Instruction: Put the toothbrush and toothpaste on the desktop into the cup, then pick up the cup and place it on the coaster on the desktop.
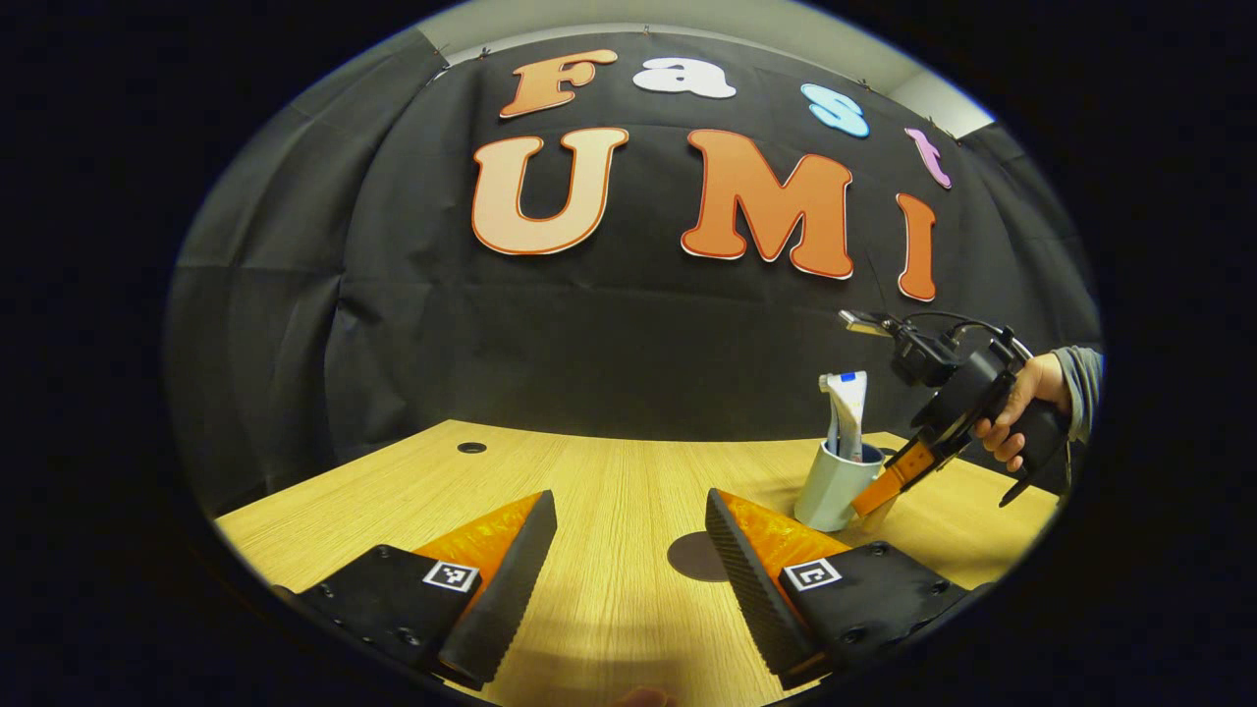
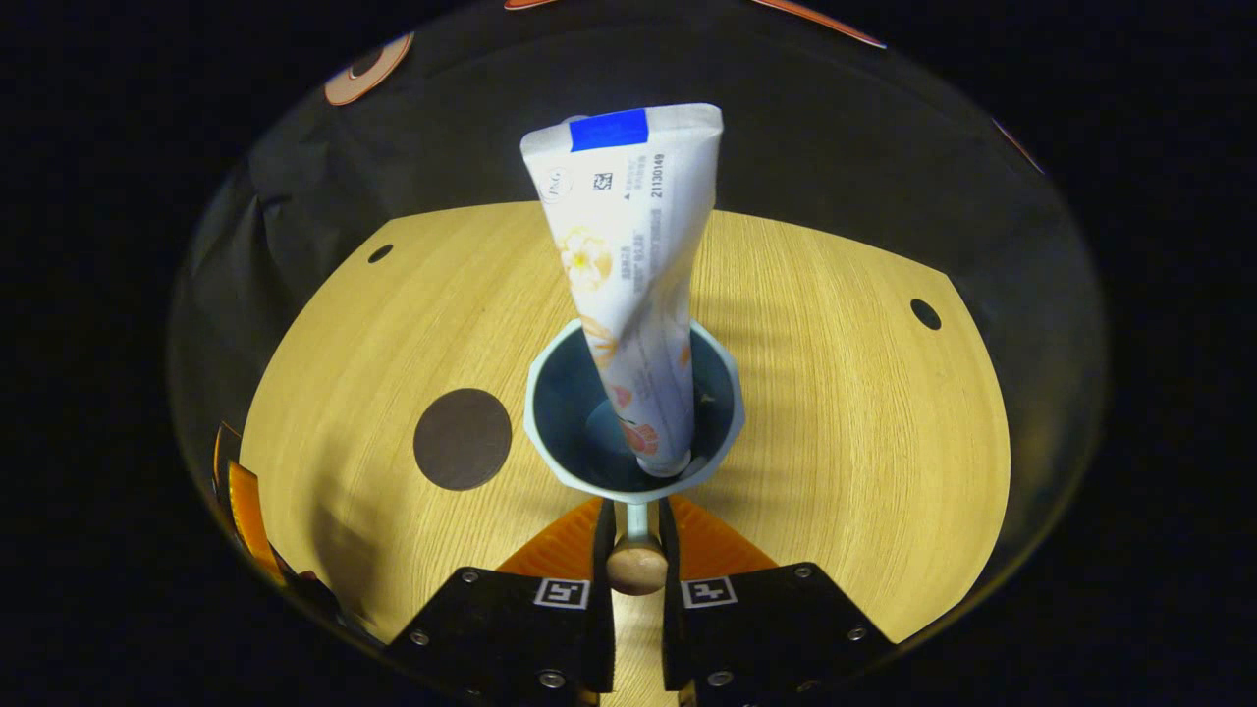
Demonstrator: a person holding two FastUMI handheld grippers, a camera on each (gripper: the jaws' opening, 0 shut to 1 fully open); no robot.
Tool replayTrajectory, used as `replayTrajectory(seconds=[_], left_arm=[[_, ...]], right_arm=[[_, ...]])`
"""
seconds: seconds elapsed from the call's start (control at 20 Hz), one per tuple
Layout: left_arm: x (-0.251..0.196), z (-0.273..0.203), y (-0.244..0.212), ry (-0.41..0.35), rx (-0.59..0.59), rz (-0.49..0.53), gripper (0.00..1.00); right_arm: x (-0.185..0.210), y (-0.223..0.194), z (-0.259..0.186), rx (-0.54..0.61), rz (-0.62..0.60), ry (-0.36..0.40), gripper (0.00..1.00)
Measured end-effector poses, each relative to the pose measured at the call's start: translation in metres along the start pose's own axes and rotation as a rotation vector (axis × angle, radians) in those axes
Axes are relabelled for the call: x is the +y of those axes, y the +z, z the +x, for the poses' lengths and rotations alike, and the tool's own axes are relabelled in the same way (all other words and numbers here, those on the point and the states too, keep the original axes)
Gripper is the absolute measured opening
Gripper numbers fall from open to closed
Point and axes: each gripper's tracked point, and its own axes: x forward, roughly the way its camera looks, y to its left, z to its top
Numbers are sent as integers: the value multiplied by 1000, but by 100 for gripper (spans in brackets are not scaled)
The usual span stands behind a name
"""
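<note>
A pale blue cup (image 1: 830,486) stands on the wooden desk with a white toothpaste tube (image 1: 847,412) upright inside it. In the right gripper view I look down into the cup (image 2: 542,432), the toothpaste (image 2: 628,275) leaning on its far rim. My right gripper (image 2: 636,518) is shut on the toothbrush (image 2: 636,568), a slim handle with a rounded wooden end that points at the cup's near rim; its brush end is hidden. A hand holds the right gripper (image 1: 889,481) against the cup's right side. My left gripper (image 1: 628,506) hovers open over the desk. The dark round coaster (image 1: 692,558) (image 2: 462,439) lies left of the cup.
The desk (image 1: 589,481) has small round holes (image 1: 471,447) (image 2: 925,314) near its back corners. Black cloth walls close it in behind and at the sides. Part of the left gripper (image 2: 241,511) shows at the left edge of the right gripper view.
</note>
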Motion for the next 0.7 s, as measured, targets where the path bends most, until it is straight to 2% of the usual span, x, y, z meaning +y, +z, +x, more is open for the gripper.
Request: replayTrajectory(seconds=[0.45, 0.55, 0.7], left_arm=[[3, -9, -2, 16, 4, 10, 97], [5, -13, -1, 23, 2, 13, 97], [10, -16, -4, 35, 5, 17, 97]], right_arm=[[4, 15, -1, -92, -144, 71, 19], [3, 13, -2, -83, -179, 65, 19], [6, 12, -5, -56, -191, 103, 19]])
